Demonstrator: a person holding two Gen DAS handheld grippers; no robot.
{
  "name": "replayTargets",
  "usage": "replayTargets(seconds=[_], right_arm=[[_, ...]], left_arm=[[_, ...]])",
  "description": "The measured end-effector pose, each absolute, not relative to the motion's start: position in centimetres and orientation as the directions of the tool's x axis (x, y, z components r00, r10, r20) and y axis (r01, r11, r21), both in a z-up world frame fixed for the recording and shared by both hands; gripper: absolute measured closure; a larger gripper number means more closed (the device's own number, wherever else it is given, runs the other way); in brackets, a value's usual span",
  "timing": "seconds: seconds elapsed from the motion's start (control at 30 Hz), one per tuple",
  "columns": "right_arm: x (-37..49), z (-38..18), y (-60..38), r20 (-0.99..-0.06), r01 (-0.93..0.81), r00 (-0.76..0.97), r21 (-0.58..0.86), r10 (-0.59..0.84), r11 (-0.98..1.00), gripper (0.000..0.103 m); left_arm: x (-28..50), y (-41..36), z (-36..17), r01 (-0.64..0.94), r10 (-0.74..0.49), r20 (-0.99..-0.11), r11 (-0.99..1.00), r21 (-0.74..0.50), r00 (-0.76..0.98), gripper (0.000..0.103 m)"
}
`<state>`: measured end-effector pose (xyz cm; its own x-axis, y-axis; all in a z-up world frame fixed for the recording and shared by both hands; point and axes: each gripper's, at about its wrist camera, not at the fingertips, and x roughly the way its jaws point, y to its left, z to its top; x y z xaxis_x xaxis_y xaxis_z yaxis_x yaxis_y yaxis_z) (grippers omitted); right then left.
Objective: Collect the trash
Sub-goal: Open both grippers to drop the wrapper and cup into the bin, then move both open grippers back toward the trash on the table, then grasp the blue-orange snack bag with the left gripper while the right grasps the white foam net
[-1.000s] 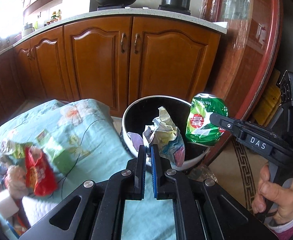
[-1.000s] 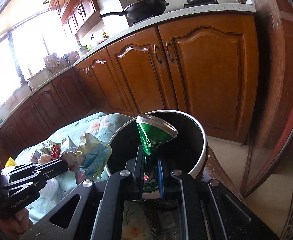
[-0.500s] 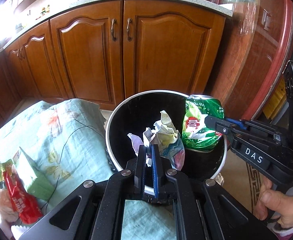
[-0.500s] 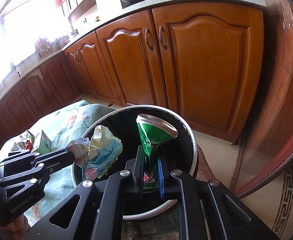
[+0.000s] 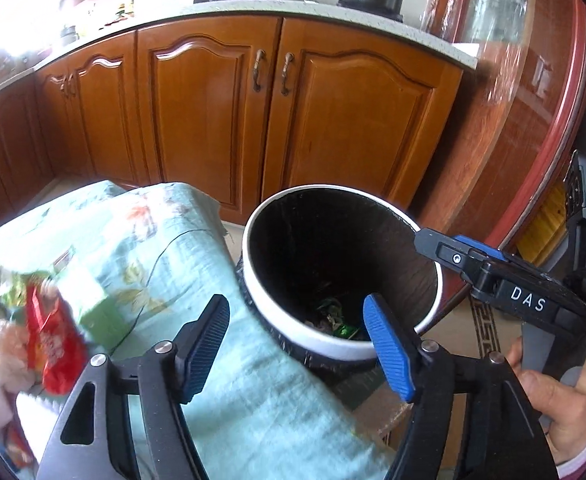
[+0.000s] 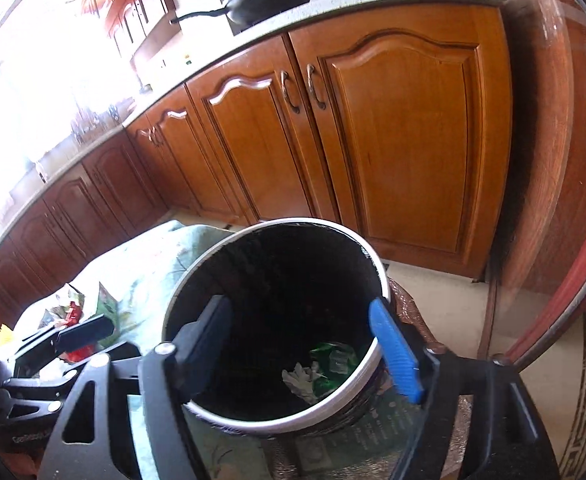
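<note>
Both grippers empty, jaws opening over bin (image 5: 335, 344). Red wrapper (image 5: 55, 350) lies left of left gripper (image 5: 297, 344), the nearer one; right gripper (image 6: 305, 342) farther.

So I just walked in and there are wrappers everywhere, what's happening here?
A person is clearing trash with a gripper in each hand. Both the left gripper and the right gripper hang over the white bin, jaws opening, nothing between the fingers. A green wrapper and crumpled paper lie in the bin. More wrappers, one a red packet, wait on the floral cloth.
</note>
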<state>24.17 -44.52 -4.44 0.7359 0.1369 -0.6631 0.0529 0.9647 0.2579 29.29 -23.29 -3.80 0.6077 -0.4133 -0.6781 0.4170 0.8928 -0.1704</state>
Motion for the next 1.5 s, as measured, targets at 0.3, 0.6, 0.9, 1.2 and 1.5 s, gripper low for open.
replayTargets(seconds=[0.3, 0.6, 0.9, 1.2, 1.5], right_arm=[[20.4, -3.6, -41.5, -0.613, 0.006, 0.76, 0.336, 0.214, 0.942, 0.017], [17.6, -4.1, -37.0, -0.621, -0.045, 0.724, 0.392, 0.3, 0.919, 0.017], [16.2, -4.8, -32.2, -0.634, -0.115, 0.674, 0.416, 0.379, 0.902, 0.017], [15.6, -5.7, -27.5, -0.648, -0.185, 0.613, 0.44, 0.453, 0.879, 0.017], [16.9, -6.2, -24.8, -0.648, -0.198, 0.593, 0.459, 0.479, 0.866, 0.017]], left_arm=[[23.5, -17.0, -3.7, 0.331, -0.393, -0.646, 0.917, -0.222, 0.655, 0.031], [17.9, -11.0, -3.3, 0.239, -0.335, -0.654, 0.942, -0.234, 0.678, 0.031], [14.0, -6.2, -3.0, 0.143, -0.281, -0.657, 0.956, -0.257, 0.7, 0.031], [12.5, -2.1, -2.8, 0.045, -0.221, -0.668, 0.962, -0.27, 0.711, 0.031], [14.6, 0.8, -2.9, -0.025, -0.142, -0.697, 0.974, -0.223, 0.703, 0.035]])
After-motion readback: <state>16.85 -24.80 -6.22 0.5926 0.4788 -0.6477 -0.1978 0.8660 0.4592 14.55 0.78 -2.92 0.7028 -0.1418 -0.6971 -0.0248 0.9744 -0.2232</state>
